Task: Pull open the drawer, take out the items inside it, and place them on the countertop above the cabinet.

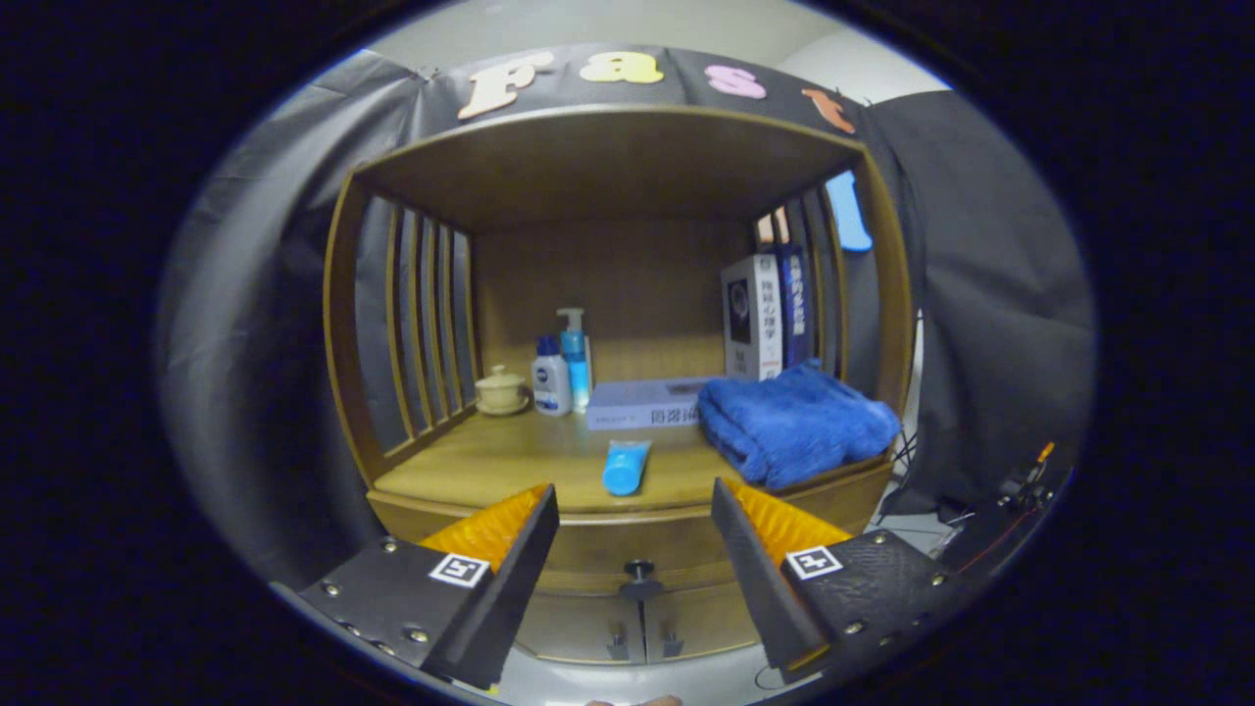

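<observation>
The claw is spread wide and holds nothing, facing a wooden cabinet whose drawer sits closed beneath the worktop, its round dark knob between the fingers. On the smooth worktop lie one blue plastic tube, one folded fluffy blue towel, one flat box, two bottles, a lidded ceramic cup and two upright books.

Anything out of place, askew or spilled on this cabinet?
Only the blue tube stands out: it lies on its side alone near the countertop front edge. No spill shows. The drawer is closed, and the open gripper has its knob between the fingers, untouched.
</observation>
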Demonstrator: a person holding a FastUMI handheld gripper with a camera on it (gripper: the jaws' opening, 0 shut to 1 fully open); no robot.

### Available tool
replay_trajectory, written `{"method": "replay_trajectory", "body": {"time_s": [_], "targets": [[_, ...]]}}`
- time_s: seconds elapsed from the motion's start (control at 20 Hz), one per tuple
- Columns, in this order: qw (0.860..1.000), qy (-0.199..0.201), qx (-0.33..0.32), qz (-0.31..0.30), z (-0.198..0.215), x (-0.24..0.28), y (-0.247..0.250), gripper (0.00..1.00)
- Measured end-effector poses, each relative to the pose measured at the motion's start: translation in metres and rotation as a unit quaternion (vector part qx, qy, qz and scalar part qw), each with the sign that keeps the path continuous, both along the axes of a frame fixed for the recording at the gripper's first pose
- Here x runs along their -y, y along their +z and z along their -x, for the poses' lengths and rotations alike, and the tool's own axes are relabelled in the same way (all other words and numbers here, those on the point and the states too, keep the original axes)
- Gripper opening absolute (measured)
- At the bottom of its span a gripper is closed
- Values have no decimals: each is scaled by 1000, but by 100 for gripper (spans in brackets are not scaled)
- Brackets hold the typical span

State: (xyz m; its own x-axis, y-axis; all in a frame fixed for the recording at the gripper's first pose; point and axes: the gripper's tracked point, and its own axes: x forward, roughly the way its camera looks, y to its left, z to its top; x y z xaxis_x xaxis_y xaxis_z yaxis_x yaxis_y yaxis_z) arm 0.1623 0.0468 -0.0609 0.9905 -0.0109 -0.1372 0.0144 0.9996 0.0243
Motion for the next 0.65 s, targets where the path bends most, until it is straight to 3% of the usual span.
{"method": "replay_trajectory", "body": {"time_s": [0.65], "targets": [[993,-84,83,23,71,66,103,94]]}}
